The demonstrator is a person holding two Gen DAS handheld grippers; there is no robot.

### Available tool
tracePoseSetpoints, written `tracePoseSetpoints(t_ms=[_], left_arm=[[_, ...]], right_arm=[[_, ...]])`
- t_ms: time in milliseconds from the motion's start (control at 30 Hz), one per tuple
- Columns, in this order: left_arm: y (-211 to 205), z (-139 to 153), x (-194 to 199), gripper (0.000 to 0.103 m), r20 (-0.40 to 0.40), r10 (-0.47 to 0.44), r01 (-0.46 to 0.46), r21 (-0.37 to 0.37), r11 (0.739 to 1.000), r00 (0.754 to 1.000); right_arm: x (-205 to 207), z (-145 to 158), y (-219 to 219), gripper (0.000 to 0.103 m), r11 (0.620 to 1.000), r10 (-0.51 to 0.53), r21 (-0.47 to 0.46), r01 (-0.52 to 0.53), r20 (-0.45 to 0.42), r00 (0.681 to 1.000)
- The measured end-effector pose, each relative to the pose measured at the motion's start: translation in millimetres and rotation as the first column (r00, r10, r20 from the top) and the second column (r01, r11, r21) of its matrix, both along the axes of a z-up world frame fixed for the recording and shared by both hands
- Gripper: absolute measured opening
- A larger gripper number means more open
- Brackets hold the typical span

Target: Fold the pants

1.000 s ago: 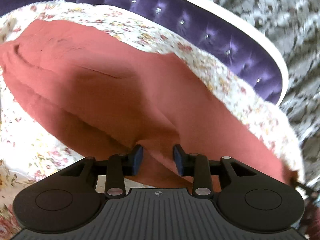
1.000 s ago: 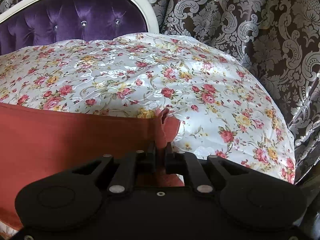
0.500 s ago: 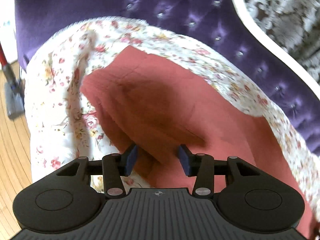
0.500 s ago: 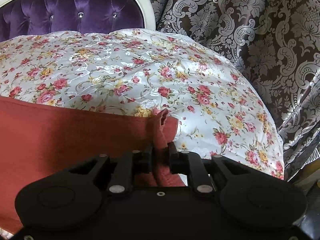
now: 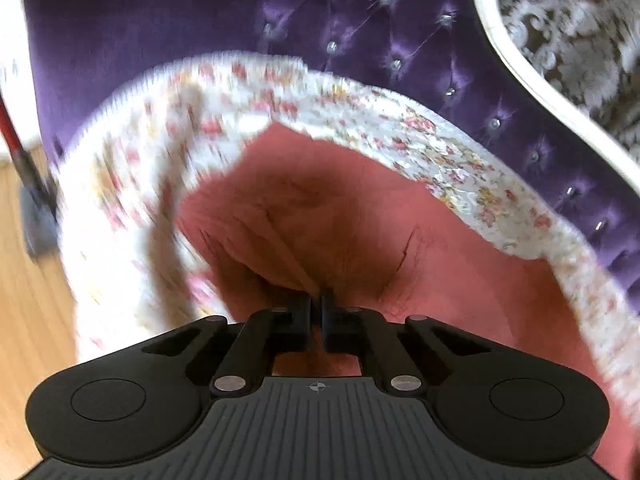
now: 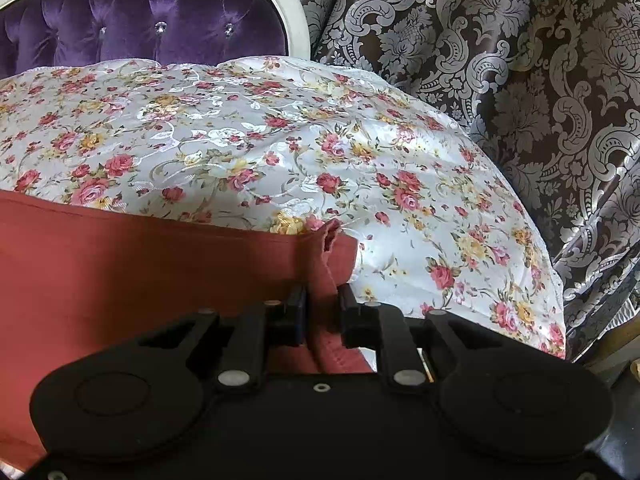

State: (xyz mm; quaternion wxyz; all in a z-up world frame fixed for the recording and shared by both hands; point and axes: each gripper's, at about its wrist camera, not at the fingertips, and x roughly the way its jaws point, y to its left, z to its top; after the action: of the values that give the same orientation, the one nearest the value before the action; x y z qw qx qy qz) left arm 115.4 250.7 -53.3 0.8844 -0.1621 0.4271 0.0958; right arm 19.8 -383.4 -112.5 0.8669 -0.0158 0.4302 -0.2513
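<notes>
Rust-red pants [image 5: 320,216] lie spread on a floral bedspread [image 5: 400,128]. My left gripper [image 5: 316,304] is shut on a bunched fold of the pants near their end. In the right wrist view the pants [image 6: 140,264] fill the lower left. My right gripper [image 6: 322,300] stands open, its jaws apart around a raised corner ridge of the pants cloth, which still stands between them.
The floral bedspread [image 6: 280,152] covers the bed. A purple tufted headboard [image 5: 360,12] with a white frame stands behind, also in the right wrist view [image 6: 140,28]. A patterned curtain [image 6: 520,80] hangs at the right. Wooden floor [image 5: 24,320] lies left of the bed.
My left gripper has closed on a fold of the pants after standing open around it. My right gripper has opened from its grip on the pants corner.
</notes>
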Motion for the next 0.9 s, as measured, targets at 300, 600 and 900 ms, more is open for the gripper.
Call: tracePoseSetpoints(t_ms=[300,600,900], left_arm=[[-6.7,-7.9,8.1,0.013,-0.089,-0.094,0.107,0.146,0.983,0.992],[1.9,31.2,-10.9,0.02,-0.034,0.065,-0.048,0.366,0.929,0.997],[-88.9,15.7,19.7,0.02,-0.006,-0.216,0.213,0.201,0.956,0.976]], right_arm=[[4.5,-0.4,3.1,0.027,1.0,-0.01,-0.024,0.01,-0.009,1.0],[0.7,36.1,-3.3,0.042,0.984,-0.152,-0.073,0.161,0.117,0.982],[49.9,94.3,112.0,0.043,0.939,0.31,0.052,-0.341,0.306,0.9]])
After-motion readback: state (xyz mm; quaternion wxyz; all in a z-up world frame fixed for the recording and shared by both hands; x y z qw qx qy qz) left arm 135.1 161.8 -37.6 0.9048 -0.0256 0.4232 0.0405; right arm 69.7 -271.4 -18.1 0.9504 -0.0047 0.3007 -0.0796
